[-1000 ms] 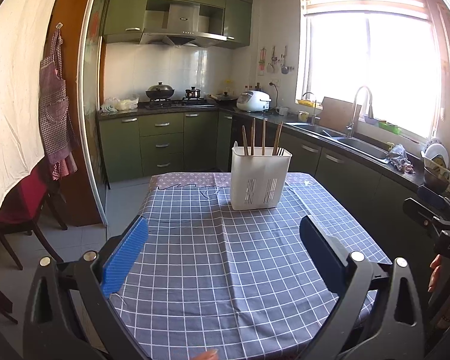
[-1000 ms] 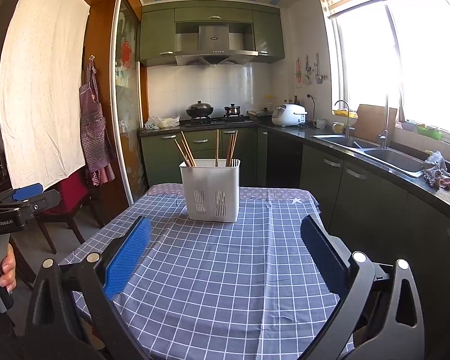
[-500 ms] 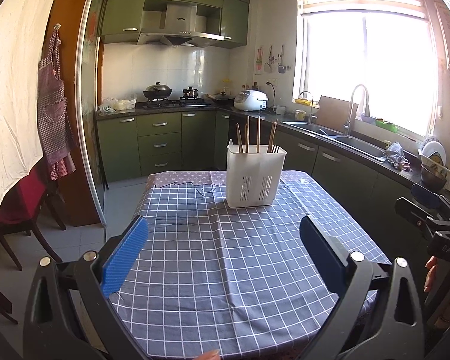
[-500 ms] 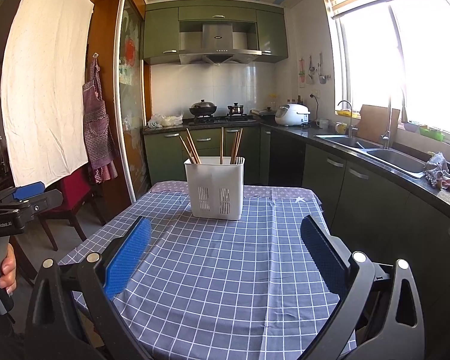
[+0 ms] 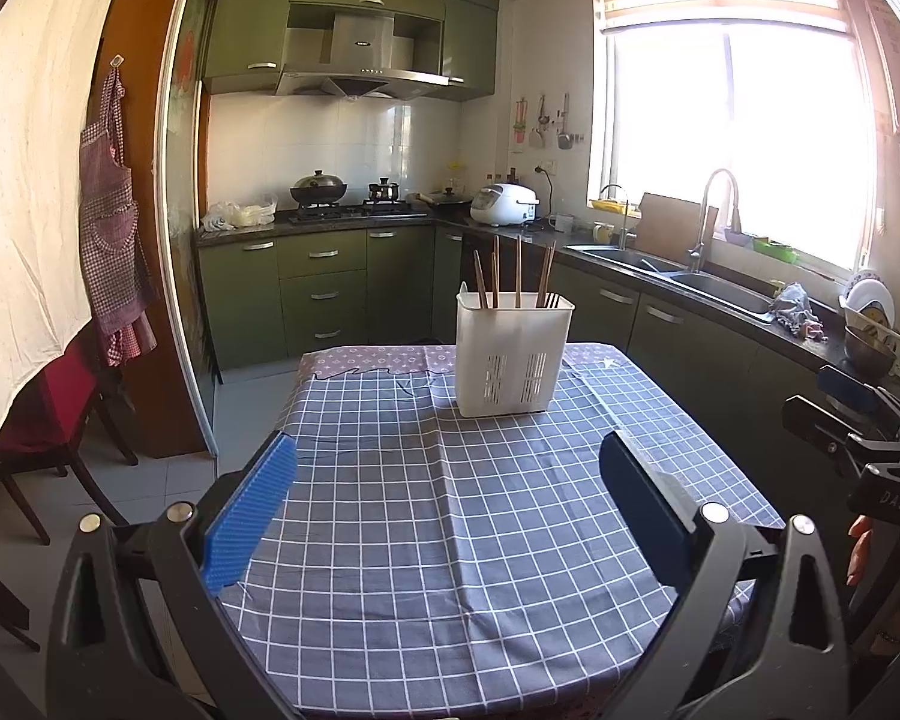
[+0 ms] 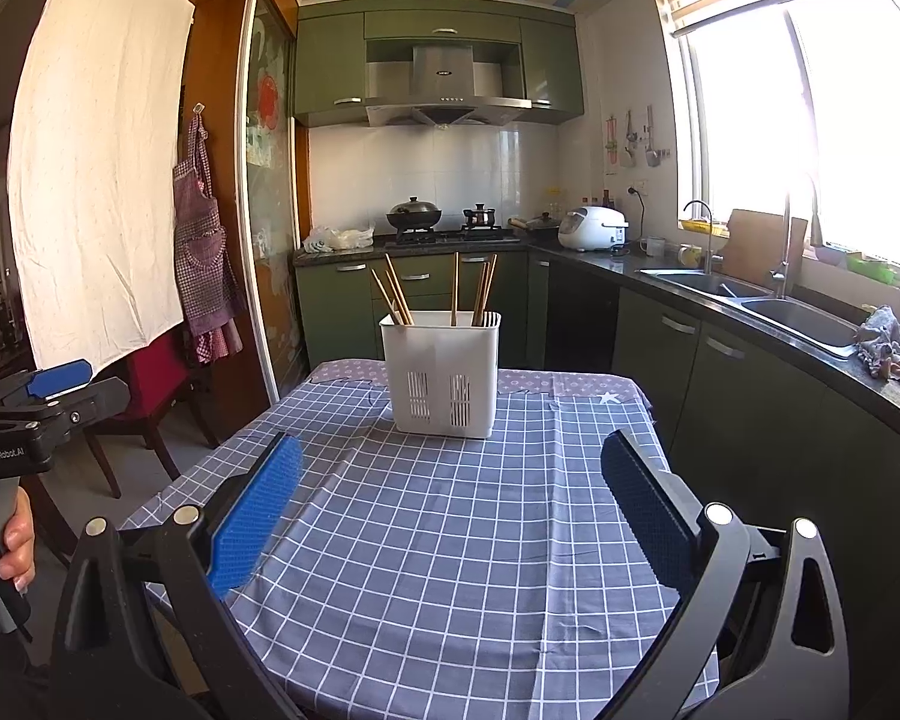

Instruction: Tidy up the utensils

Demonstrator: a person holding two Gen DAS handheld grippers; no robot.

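A white slotted utensil holder (image 5: 513, 354) stands upright at the far end of the table, also in the right wrist view (image 6: 441, 375). Several wooden chopsticks (image 5: 517, 273) stand in it, also in the right wrist view (image 6: 455, 291). My left gripper (image 5: 447, 483) is open and empty, held above the near part of the table, well short of the holder. My right gripper (image 6: 450, 489) is open and empty, likewise short of the holder. Each gripper shows at the edge of the other's view: the right one (image 5: 852, 420), the left one (image 6: 48, 387).
The table has a blue checked cloth (image 5: 450, 510). A red chair (image 5: 42, 414) stands left of it. Green kitchen cabinets (image 5: 324, 294) and a counter with sink (image 5: 708, 291) run behind and along the right.
Both grippers have drawn back and lifted slightly; the holder sits a little farther and higher in both views. Both stay open and empty.
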